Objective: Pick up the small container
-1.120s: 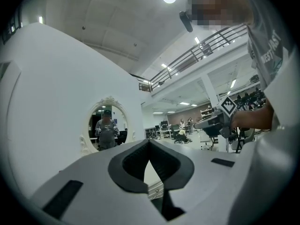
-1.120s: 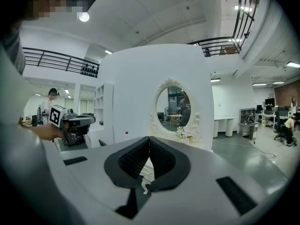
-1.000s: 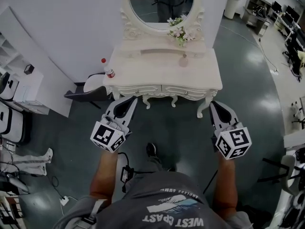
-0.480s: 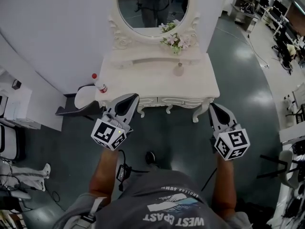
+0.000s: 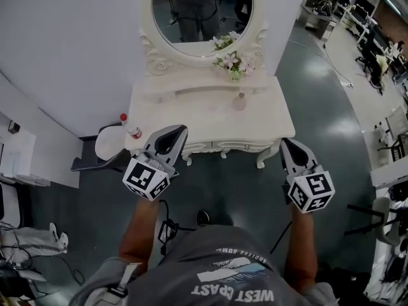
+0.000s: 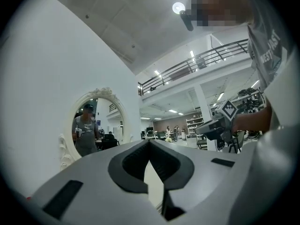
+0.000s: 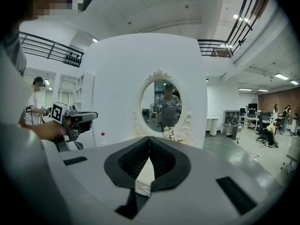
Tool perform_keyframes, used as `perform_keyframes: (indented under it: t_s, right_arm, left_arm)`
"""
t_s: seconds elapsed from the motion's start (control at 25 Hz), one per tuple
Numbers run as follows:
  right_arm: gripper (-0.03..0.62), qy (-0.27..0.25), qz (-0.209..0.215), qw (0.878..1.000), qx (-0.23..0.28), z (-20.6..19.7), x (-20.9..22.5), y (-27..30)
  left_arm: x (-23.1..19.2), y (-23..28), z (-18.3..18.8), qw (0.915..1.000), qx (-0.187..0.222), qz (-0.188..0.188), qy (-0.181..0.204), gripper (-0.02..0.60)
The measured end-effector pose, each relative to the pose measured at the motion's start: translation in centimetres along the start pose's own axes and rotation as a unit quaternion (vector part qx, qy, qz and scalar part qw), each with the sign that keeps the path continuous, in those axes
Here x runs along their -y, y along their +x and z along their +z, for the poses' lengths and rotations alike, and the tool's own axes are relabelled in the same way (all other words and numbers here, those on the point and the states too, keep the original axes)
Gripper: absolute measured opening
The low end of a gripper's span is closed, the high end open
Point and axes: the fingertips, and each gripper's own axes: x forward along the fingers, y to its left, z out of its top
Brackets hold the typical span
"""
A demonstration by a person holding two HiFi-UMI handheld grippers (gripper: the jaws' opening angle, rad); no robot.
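Observation:
The small container (image 5: 239, 102), a pale pinkish bottle, stands towards the back middle of the white dressing table (image 5: 191, 116), in front of the flowers (image 5: 231, 61). My left gripper (image 5: 180, 129) hovers over the table's front left edge, jaws shut with nothing in them. My right gripper (image 5: 285, 143) hangs just off the front right corner, also shut and holding nothing. In the left gripper view the closed jaws (image 6: 150, 142) point past the mirror (image 6: 91, 128). The right gripper view has its closed jaws (image 7: 149, 138) aimed at the mirror (image 7: 165, 108) and flowers (image 7: 174, 134). The container is hidden in both gripper views.
A clear bottle with a red cap (image 5: 131, 127) stands at the table's left end. A dark chair (image 5: 95, 161) sits on the floor left of the table. An oval mirror (image 5: 201, 11) backs the table against a white wall. Desks and chairs (image 5: 382, 56) stand far right.
The view has drawn closer to the dressing table, which now lies under both gripper tips. Both grippers keep their places in the picture and stay shut.

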Motion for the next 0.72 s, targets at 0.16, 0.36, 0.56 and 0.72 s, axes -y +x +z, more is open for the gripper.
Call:
perform_keyframes:
  t_s: [0.16,0.36,0.56,0.72]
  right_arm:
    - [0.026,-0.002,-0.009,1.0,0.001,0.6,-0.1,1.2]
    - [0.026,-0.008,-0.007,1.0,-0.005,0.7,-0.1,3.2]
    - [0.026,-0.015,0.006,1.0,-0.006,1.0,1.0,5.9]
    - [0.026,-0.013,0.024,1.0,-0.002,0.7,2.2,8.5]
  left_arm:
    - [-1.4,0.4,-0.1,0.9999,0.006,-0.009,-0.002,0.015]
    - [-3.2,0.7,-0.7,0.9999,0.012,-0.006,-0.01,0.015]
    - [-4.6,1.2,-1.5,0.9999,0.006,0.008,-0.012,0.015]
    - [-5.6,1.7,-2.1,0.9996,-0.002,0.028,-0.008,0.015]
